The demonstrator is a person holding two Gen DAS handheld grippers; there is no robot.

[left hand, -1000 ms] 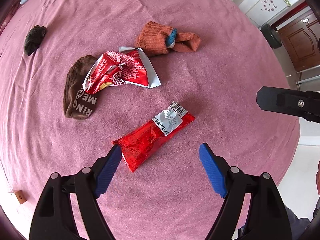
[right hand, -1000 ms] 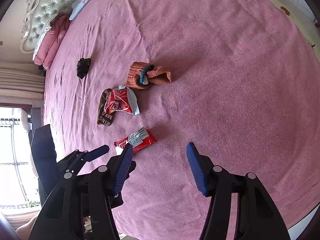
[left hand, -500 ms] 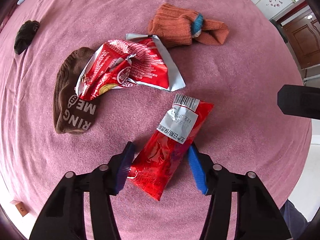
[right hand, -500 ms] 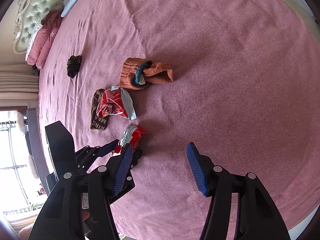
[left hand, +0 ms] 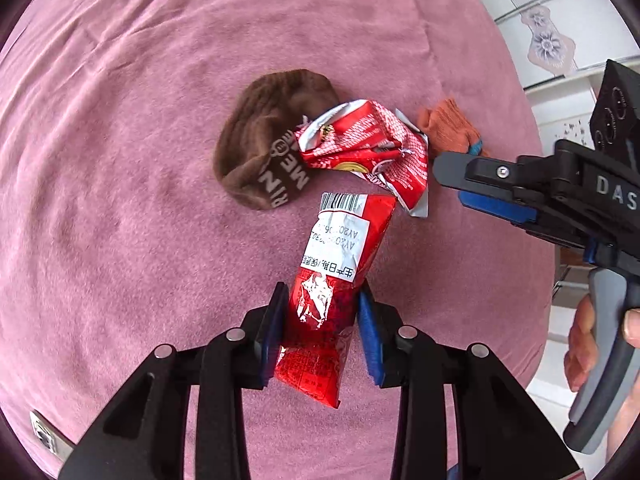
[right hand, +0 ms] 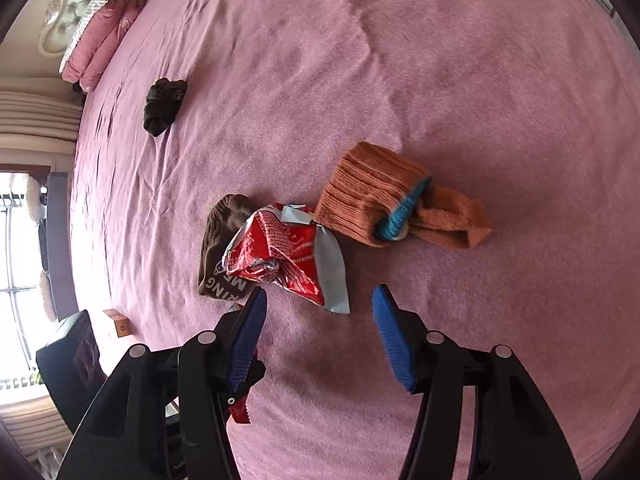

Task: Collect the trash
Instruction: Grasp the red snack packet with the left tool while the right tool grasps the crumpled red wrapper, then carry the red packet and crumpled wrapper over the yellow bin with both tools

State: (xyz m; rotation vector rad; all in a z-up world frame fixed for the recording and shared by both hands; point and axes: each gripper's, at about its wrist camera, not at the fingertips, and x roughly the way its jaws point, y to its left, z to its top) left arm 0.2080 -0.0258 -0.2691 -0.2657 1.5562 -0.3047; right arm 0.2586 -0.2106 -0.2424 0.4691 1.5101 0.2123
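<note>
A long red snack packet (left hand: 340, 248) with a white label lies on the pink bed cover (left hand: 120, 160). My left gripper (left hand: 320, 320) is closing on its lower half, and both blue pads touch its sides. A crumpled red and silver wrapper (left hand: 368, 148) (right hand: 280, 256) lies just beyond it, partly on a brown sock (left hand: 260, 152). My right gripper (right hand: 320, 320) hovers open right before that wrapper with nothing between its fingers. In the left wrist view the right gripper (left hand: 460, 188) comes in from the right, beside the wrapper.
An orange sock with a blue band (right hand: 372, 196) lies to the right of the crumpled wrapper, and a black sock (right hand: 164, 104) lies farther off. Pink pillows (right hand: 100, 40) and a headboard are at the far end. A person's hand (left hand: 592, 340) grips the right handle.
My left gripper dropped over the long red packet, rolled, and its jaws narrowed from wide apart onto the packet's sides. My right gripper moved in close to the crumpled wrapper, still open.
</note>
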